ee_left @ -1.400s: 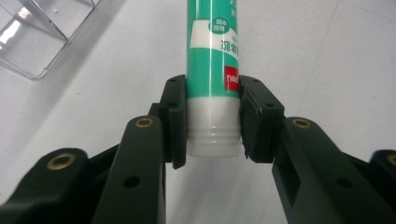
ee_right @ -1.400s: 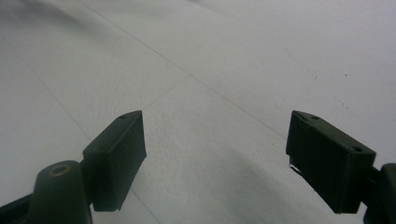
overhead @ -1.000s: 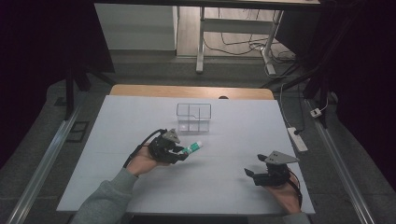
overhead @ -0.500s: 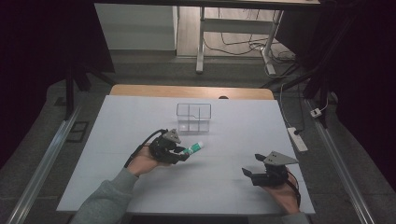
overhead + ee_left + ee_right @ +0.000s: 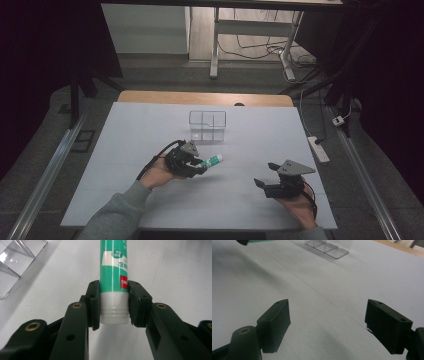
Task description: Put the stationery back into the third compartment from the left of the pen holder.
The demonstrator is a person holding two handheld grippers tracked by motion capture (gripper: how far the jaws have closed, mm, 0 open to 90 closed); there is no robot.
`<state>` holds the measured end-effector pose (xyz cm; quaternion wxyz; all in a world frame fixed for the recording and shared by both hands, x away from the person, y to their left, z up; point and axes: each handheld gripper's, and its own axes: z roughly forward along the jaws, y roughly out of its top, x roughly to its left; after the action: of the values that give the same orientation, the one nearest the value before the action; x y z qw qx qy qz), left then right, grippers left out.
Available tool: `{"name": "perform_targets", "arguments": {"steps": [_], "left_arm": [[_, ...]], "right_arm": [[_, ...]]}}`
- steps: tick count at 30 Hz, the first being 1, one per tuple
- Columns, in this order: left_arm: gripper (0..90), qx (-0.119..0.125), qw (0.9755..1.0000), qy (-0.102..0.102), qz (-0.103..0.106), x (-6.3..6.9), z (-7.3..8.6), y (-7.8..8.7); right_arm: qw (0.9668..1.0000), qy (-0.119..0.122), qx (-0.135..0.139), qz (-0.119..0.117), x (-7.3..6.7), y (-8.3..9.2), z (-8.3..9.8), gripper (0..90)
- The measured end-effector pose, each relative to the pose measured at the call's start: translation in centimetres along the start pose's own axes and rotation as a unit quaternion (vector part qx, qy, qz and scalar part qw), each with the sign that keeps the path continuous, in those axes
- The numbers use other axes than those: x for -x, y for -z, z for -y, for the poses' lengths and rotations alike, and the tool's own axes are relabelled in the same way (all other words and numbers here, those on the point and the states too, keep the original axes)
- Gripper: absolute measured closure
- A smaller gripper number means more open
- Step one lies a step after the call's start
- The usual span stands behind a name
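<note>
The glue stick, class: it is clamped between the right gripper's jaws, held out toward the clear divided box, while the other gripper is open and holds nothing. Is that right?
Not quite. The glue stick is clamped by the left gripper, not the right; the left gripper view shows both jaws pressing its white end. The rest holds: it points toward the clear divided box, and the other one, the right gripper, is open and holds nothing.

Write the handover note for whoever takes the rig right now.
Left claw: shut on the green-and-white glue stick, gripping it near its white end, low over the white table.
Right claw: open, holding nothing, near the table's right front.
Clear divided box: stands toward the far middle of the table, beyond the left claw; nothing visible inside.
Done: glue stick picked up.
Left: probably carry it to the clear divided box and release it into a compartment; which one cannot be told.
</note>
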<state>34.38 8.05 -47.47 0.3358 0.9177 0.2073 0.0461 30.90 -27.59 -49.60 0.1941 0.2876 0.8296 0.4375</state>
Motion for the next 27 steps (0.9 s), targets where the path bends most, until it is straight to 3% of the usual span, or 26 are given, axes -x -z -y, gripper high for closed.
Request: {"name": "perform_targets", "arguments": {"steps": [16, 22, 27], "left_arm": [[64.2, -0.040, 0.9985, -0.037, 0.007, 1.0, -1.0, -1.7], [64.2, -0.057, 0.9972, -0.048, 0.004, 1.4, -1.1, -2.2], [64.2, -0.061, 0.9969, -0.047, 0.015, 1.6, -1.3, -2.6]], "right_arm": [[0.9966, 0.070, -0.025, -0.037, -2.8, -2.8, -3.5, 23.6], [0.9934, 0.099, -0.033, -0.048, -3.8, -4.1, -5.1, 25.6], [0.9894, 0.125, -0.041, -0.062, -4.7, -5.0, -5.7, 28.0]]}}
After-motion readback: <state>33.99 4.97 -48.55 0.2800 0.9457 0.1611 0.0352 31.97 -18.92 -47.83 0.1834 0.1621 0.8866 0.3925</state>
